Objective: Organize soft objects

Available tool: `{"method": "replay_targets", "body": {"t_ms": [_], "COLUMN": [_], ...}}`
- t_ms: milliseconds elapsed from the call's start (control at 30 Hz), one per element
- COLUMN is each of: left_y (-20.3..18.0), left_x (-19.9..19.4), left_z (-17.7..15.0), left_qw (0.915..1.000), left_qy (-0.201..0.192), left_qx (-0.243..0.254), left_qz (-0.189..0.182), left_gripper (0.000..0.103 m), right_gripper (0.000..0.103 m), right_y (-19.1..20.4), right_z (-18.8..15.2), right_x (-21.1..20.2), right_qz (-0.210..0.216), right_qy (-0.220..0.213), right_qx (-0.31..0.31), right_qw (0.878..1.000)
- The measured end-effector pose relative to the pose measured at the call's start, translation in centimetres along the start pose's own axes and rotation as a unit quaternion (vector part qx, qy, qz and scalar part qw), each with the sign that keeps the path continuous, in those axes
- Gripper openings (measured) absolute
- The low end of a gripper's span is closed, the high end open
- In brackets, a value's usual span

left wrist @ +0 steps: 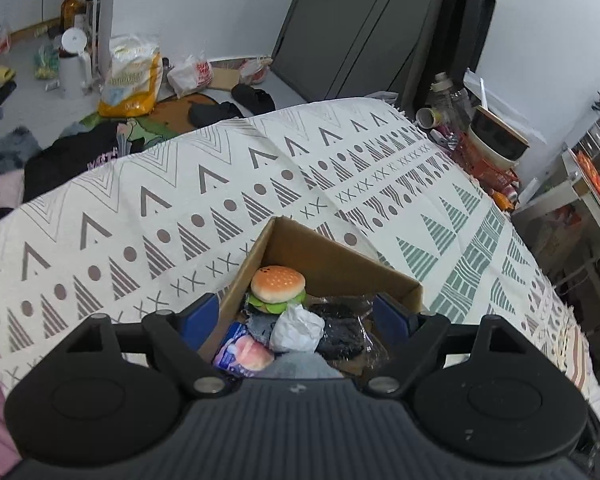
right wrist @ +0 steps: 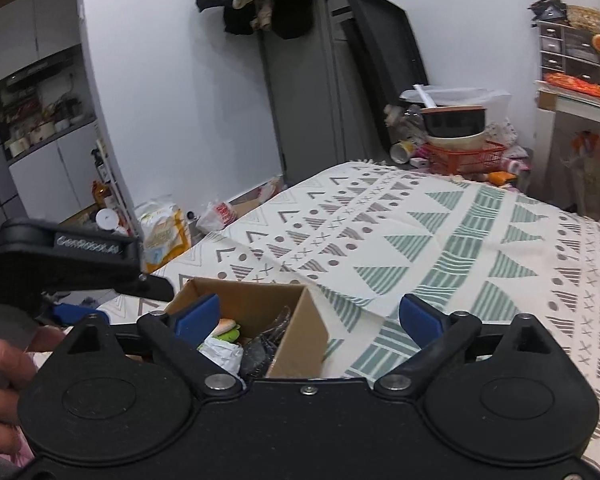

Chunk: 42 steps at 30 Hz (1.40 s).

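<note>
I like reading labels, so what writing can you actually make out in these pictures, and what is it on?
"GenRobot.AI", blurred but likely: raised letters on the left gripper body, right wrist view.
Yellow bag on the floor: print too blurred to read.
White plastic bag with red print: unreadable.
Dark clothing with pale lettering: unreadable.

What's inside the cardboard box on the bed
The cardboard box holds a plush burger, crumpled white paper, a pink-and-blue packet and dark plastic-wrapped items. Anything underneath is covered.
</note>
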State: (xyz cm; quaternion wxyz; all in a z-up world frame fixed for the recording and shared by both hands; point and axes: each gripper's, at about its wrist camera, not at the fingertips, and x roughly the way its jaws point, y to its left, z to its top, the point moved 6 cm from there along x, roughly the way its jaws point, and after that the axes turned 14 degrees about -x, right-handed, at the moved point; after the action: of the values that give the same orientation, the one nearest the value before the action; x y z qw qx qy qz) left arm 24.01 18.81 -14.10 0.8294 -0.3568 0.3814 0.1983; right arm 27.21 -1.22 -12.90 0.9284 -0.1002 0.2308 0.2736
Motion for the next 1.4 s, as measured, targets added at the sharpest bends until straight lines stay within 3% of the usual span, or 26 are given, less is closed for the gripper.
{"method": "replay_targets", "body": {"t_ms": [133,300,533,900,1400], "left_y": [-0.5,-2.0,-3.8,-4.9,-6.1], "left_x": [-1.4,-3.6,-7.4,-11.2,-16.7], "left_z": [-0.9,-2.1,-3.2,-4.7,-7.1], "left_qw": [0.9999,0.9994,0.9974,0.9959,0.9923], "left_qy": [0.0,-0.001,-0.027,-0.032,-0.053], "left_qx": [0.012,0.032,0.059,0.08,0.107], "left_qz": [0.009,-0.01,-0.032,-0.028,-0.033], "left_gripper": [0.083,0.084,0.1,0.102,0.102], "right_gripper": [0.103,0.103,0.103,0.103,0.103], "right_y": [-0.9,-2.2,-4.4,-6.7,-8.0], "right_z": [0.4,0.7,1.0,0.6,0.7], "right_x": [-1.5,-3.5,-6.5,-10.4,-16.0], "right_qz": [-0.011,-0.017,-0.027,-0.021,-0.042], "right_qy": [-0.007,-0.011,-0.022,0.004,0.015], "right_qx": [0.01,0.027,0.058,0.096,0.084], "right_qw": [1.0,0.999,0.998,0.995,0.995]}}
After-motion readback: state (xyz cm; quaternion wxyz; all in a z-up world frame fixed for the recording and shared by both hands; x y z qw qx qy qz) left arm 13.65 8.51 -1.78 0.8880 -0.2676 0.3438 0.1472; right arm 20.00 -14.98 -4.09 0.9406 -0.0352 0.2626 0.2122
